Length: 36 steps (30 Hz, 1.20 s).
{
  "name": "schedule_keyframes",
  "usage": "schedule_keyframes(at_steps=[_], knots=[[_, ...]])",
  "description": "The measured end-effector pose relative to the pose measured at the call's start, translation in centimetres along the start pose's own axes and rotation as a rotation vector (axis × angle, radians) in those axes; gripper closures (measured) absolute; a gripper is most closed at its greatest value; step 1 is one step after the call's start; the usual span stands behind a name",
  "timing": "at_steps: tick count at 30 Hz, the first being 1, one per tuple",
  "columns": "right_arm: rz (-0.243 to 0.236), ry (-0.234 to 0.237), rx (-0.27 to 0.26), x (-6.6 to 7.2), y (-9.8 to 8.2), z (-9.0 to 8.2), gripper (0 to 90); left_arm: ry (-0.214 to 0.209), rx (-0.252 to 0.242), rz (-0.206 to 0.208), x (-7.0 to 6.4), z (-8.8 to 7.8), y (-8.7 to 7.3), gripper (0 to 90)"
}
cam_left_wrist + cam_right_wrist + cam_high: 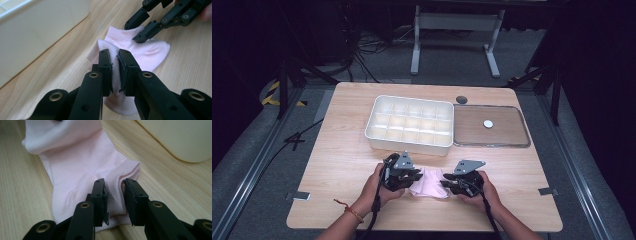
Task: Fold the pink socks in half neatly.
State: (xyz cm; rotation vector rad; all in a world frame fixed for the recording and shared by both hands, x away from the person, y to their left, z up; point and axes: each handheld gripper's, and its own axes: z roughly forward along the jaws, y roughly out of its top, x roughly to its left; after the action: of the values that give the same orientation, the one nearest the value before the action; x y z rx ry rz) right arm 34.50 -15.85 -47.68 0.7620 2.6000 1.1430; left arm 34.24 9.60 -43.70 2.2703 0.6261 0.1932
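Observation:
A pink sock (430, 183) lies flat on the wooden table near its front edge, between my two grippers. My left gripper (417, 176) holds its left side: in the left gripper view the jaws (114, 53) are shut on a raised fold of the sock (150, 50). My right gripper (447, 181) is at the sock's right side. In the right gripper view the right gripper (114, 185) is open, its jaws apart on either side of the cuff edge of the sock (75, 165). The left gripper view also shows the right gripper (131, 33) with parted jaws over the sock.
A white compartment tray (409, 142) stands just beyond the sock, its wall close to both grippers (37, 32) (180, 137). To its right lies a clear shallow lid (512, 144) holding a small white disc (488, 123). A dark round cap (461, 99) sits behind it.

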Motion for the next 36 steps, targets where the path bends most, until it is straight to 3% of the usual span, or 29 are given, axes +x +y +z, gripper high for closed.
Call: schedule_keyframes(at_steps=[4,7,11,19,28,32,36], knots=[[0.010,0.012,-0.014,-0.2,0.1,-0.7,64.0,0.001,0.014,0.028,-0.2,0.1,0.1,81.1],[0.042,-0.005,-0.044,-0.7,0.0,-2.1,65.4,-0.001,0.005,0.017,0.1,-0.1,0.0,81.2],[0.036,-0.007,-0.005,-0.9,-0.5,-1.8,68.0,-0.005,-0.002,0.009,-0.1,0.0,0.0,81.2],[0.016,0.015,0.020,-0.5,-0.4,-0.8,73.6,-0.008,0.016,0.029,0.0,0.5,0.7,81.5],[0.001,0.012,0.017,-0.5,-0.3,-0.6,73.5,-0.006,0.044,0.072,-0.5,1.5,1.9,81.5],[0.001,-0.003,0.015,-0.4,-0.2,-0.8,65.8,-0.003,0.058,0.080,-0.6,2.2,2.2,81.5],[0.014,-0.004,0.006,-0.6,-0.3,-1.3,67.2,-0.009,0.057,0.067,-0.7,2.6,2.2,81.4]])
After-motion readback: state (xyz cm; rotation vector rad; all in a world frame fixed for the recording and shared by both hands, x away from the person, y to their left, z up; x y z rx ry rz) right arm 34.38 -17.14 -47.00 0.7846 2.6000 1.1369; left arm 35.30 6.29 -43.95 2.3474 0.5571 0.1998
